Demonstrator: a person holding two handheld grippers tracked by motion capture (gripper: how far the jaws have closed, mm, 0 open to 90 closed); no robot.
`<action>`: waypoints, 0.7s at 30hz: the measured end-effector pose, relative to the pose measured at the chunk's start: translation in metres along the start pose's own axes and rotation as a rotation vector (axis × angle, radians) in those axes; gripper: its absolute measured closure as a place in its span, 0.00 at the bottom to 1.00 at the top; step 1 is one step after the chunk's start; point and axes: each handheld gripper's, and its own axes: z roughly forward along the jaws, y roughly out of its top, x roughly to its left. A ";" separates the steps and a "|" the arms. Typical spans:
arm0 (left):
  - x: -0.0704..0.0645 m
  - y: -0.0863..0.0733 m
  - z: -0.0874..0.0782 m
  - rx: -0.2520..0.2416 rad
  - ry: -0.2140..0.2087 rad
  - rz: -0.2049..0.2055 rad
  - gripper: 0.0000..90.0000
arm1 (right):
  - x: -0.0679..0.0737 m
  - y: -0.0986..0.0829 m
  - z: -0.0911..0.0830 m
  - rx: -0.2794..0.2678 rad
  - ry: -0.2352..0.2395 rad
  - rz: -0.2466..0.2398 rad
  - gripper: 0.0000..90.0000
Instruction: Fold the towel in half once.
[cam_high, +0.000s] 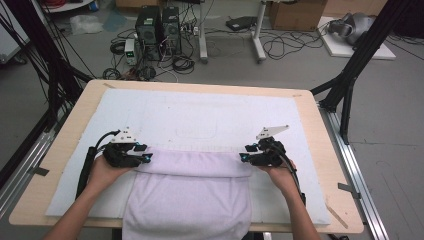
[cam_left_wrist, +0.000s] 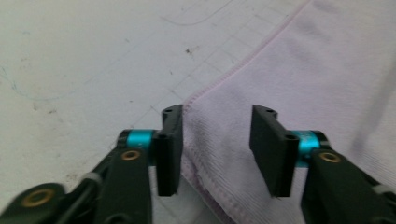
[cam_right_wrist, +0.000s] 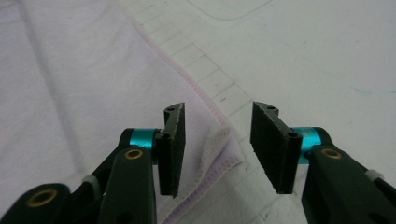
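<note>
- Two grippers sit low over a pale lilac towel that lies on the white mat covering the wooden table; the towel's near part hangs off the table edge on the person's side.
- Its far edge is folded back into a thick band, running straight across between the two grippers.
- At the band's left end, the left gripper stands with its jaws parted wide. In the left gripper view the stitched hem runs up between the jaws, close against one of them, and nothing is pinched.
- At the band's right end, the right gripper is just as wide open. In the right gripper view the folded corner of the towel lies between the jaws, loose and ungripped.
- Both of the person's hands rest at the towel's two sides.
</note>
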 end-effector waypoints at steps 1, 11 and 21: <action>0.001 0.000 0.002 0.000 0.004 -0.004 0.59 | -0.003 -0.001 0.004 0.015 0.011 0.015 0.60; 0.003 0.002 -0.007 -0.062 -0.014 0.017 0.96 | 0.005 0.005 -0.004 -0.015 0.028 -0.048 0.93; -0.009 0.006 -0.043 -0.170 -0.006 0.026 0.96 | 0.031 0.012 -0.041 -0.133 0.040 -0.115 0.93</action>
